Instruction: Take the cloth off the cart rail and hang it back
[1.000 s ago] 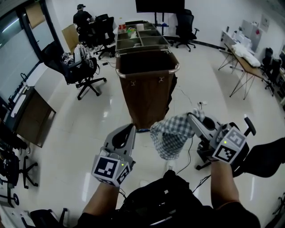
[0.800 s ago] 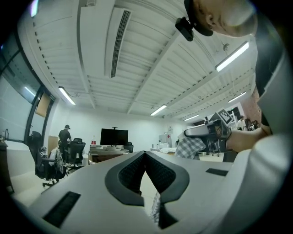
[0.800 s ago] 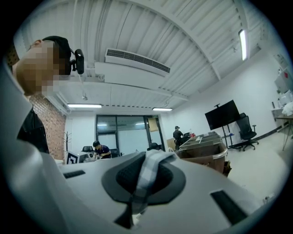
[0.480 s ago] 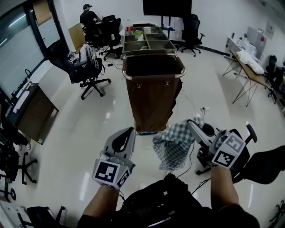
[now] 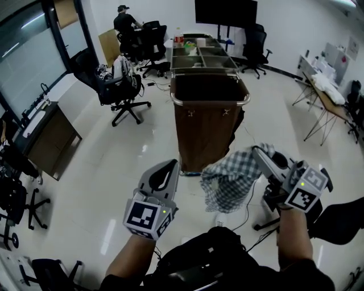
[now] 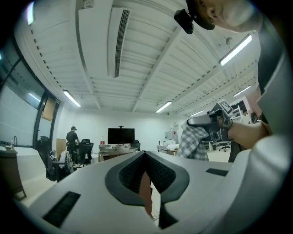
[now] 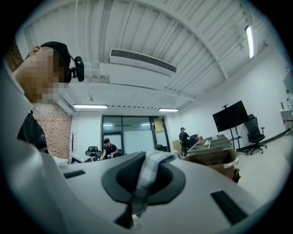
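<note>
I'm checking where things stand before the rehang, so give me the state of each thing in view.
cloth: off the cart, hanging from the right gripper.
right gripper: fingers shut on the cloth.
left gripper: fingers shut, empty.
rail: front stretch bare.
screen: dark.

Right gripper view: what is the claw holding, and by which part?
The checked cloth, pinched at a bunched top edge between the shut jaws of the right claw; the rest hangs free below.
</note>
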`<action>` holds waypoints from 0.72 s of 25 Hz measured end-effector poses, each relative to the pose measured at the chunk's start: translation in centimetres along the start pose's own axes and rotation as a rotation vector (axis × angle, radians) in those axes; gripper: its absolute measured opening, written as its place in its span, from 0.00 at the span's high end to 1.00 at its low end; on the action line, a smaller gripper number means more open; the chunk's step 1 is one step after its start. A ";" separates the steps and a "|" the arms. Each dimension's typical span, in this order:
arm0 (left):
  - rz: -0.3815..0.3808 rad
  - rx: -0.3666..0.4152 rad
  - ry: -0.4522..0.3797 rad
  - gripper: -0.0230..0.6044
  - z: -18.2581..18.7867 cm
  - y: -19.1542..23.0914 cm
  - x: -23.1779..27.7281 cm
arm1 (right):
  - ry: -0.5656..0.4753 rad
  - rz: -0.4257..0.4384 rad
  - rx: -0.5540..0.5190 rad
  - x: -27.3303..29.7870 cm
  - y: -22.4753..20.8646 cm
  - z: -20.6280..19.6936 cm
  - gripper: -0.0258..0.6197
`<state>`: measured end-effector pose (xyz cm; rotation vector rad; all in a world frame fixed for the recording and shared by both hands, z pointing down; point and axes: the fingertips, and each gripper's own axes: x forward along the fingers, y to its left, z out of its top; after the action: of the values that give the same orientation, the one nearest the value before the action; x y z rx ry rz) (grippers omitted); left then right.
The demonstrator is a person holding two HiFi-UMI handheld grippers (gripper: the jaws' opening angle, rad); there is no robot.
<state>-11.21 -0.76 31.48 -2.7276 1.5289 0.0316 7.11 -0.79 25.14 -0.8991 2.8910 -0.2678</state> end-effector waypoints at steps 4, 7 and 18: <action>0.010 0.009 -0.016 0.96 1.4 1.4 0.4 | -0.009 0.004 -0.061 2.1 -0.8 3.0 0.93; 0.028 0.033 -0.031 0.96 2.7 3.0 1.2 | -0.018 0.009 -0.088 4.3 -1.8 4.9 0.93; 0.103 0.035 -0.124 0.96 4.4 9.7 6.0 | -0.156 0.031 -0.045 10.8 -8.3 10.1 0.93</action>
<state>-16.47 -10.83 26.87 -2.5648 1.6173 0.1707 4.33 -15.07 16.44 -0.8407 2.7749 -0.1239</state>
